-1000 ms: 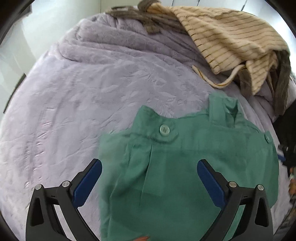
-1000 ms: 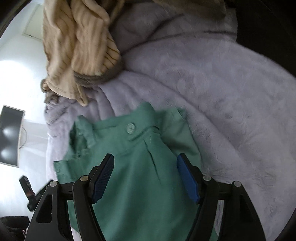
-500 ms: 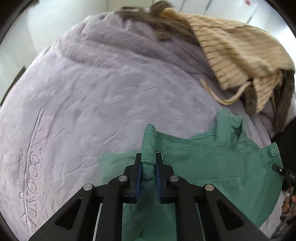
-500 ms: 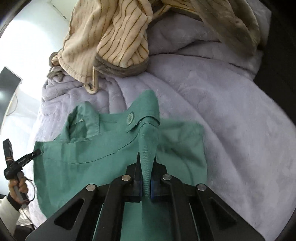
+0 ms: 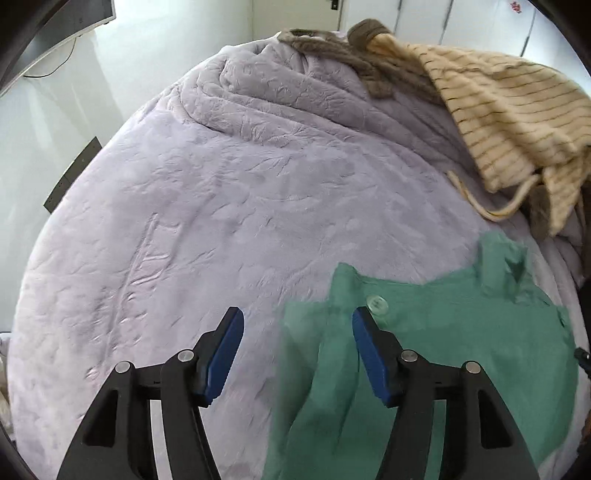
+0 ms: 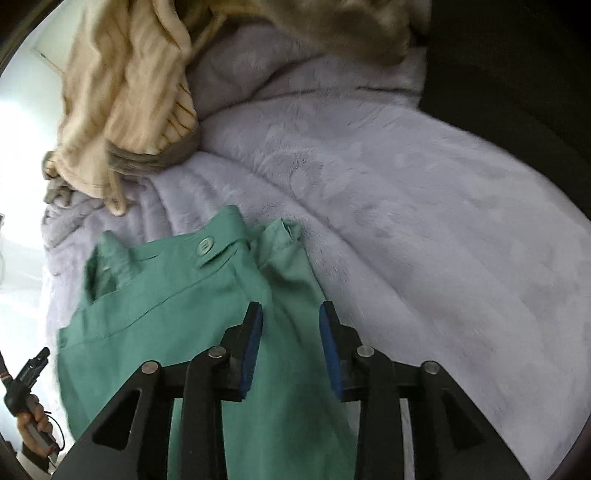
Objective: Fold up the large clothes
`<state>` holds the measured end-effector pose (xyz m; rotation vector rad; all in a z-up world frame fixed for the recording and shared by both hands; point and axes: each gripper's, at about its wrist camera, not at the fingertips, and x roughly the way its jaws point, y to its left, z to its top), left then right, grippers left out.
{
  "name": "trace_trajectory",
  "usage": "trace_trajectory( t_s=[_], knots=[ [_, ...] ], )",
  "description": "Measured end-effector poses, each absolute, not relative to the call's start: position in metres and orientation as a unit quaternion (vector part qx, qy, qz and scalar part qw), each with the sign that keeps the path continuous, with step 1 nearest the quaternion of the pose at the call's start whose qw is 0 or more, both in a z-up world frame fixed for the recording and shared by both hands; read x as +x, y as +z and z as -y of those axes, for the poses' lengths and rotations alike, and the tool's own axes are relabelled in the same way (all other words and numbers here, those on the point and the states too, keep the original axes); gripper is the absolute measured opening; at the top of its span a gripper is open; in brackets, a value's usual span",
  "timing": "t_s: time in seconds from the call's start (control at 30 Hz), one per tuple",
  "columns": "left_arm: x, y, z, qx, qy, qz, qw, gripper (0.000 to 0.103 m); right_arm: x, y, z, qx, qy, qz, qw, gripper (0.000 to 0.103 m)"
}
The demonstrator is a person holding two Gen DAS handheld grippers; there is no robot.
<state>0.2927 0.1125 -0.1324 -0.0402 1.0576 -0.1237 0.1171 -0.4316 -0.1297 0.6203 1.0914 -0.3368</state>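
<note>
At the bottom of the left wrist view the left gripper has its blue pads parted; its jaws have just been opening, and the edge of the green garment lies below the gap near the right pad, pinched by nothing. In the right wrist view the right gripper has likewise just been opening, its pads standing narrowly apart above the same green garment without pressing it. The garment lies spread on a lilac plush blanket, lower right in the left view and lower left in the right view, its buttoned waistband pointing away from the cameras. At the lower left edge of the right view a hand grips a dark handle. Farther back, a cream striped knit garment is heaped on the bunched blanket, upper right in the left view, with a brown knit piece beside it. Beyond are white walls and a dark monitor edge at upper left.
</note>
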Motion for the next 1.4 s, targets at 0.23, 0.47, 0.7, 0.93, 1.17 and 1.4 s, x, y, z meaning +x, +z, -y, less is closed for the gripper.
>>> trace_trajectory(
  t_s=[0.23,0.47,0.7,0.93,1.17,1.4],
  knots=[
    [0.212,-0.135,-0.133,-0.051,-0.085,-0.542,0.835,0.084,0.006,-0.126,0.413,0.402,-0.148,-0.489,0.76,0.063],
    [0.169,-0.182,-0.135,-0.073,-0.058,-0.587,0.804,0.084,-0.019,-0.178,0.396,0.517,-0.127,-0.468,0.706,0.026],
    [0.163,-0.206,-0.129,-0.005,-0.032,-0.576,0.817,0.084,0.006,-0.171,0.388,0.394,-0.15,-0.533,0.733,0.005],
    [0.149,-0.194,-0.146,0.03,-0.01,-0.563,0.826,0.084,-0.011,-0.171,0.4,0.427,-0.168,-0.526,0.717,0.007],
    [0.131,-0.173,-0.187,0.024,0.06,-0.559,0.827,0.084,-0.025,-0.115,0.384,0.349,-0.185,-0.494,0.774,0.008],
    [0.142,-0.151,-0.141,0.005,-0.003,-0.528,0.849,0.084,0.024,-0.102,0.319,0.277,-0.079,-0.521,0.804,0.009]
  ],
)
